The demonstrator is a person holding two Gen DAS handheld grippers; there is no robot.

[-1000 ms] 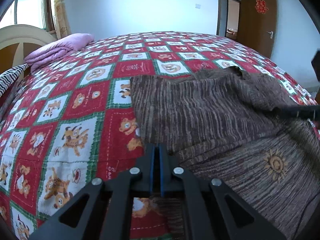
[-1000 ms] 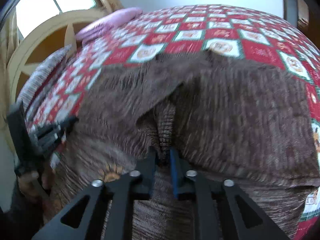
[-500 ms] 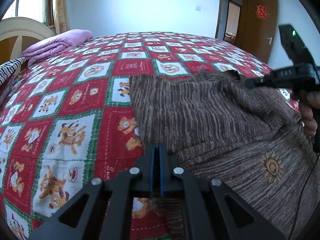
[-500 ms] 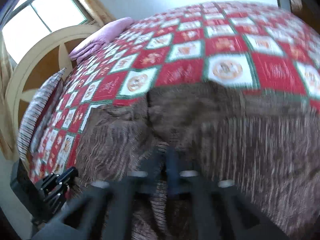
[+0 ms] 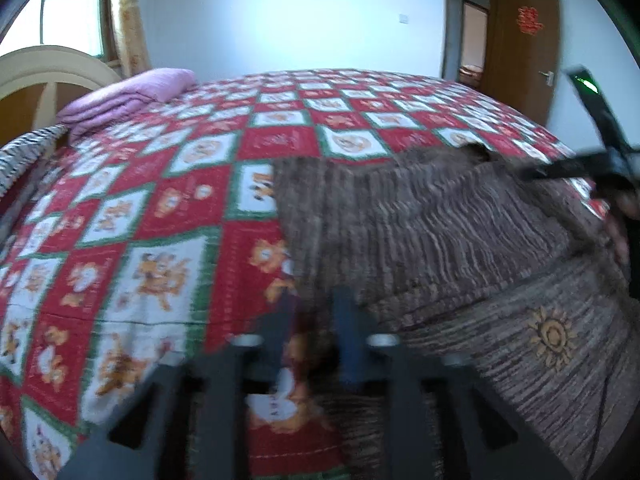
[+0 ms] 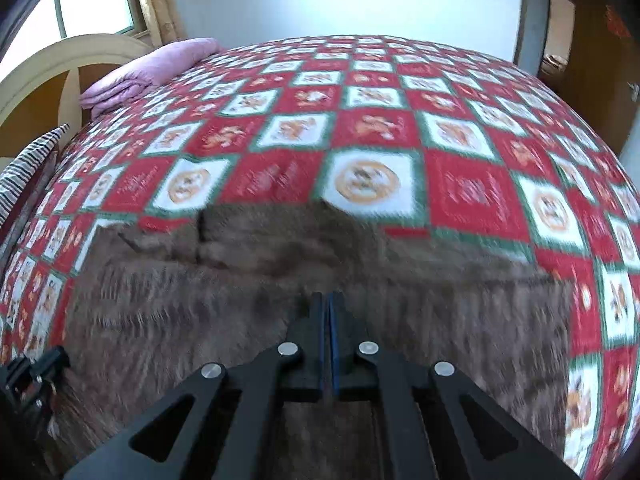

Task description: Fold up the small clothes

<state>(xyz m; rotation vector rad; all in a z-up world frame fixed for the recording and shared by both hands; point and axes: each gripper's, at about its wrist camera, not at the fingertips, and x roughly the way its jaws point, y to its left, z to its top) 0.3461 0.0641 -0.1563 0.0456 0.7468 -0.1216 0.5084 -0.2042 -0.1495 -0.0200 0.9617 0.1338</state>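
Brown striped knit sweater (image 5: pixel 420 232) lies on the patchwork bedspread (image 5: pixel 160 208), one part folded over. Left gripper (image 5: pixel 316 320) jaws have just been opening, apart at the sweater's near edge, likely releasing it. Right gripper (image 6: pixel 325 312) jaws together, nothing visibly pinched. Motion blur hides the fold edges.

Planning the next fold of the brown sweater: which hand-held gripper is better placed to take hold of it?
Probably the left hand-held gripper: its jaws have just been opening and stand apart right at the brown sweater's near edge. The right hand-held gripper is shut over the middle, no cloth visibly pinched.
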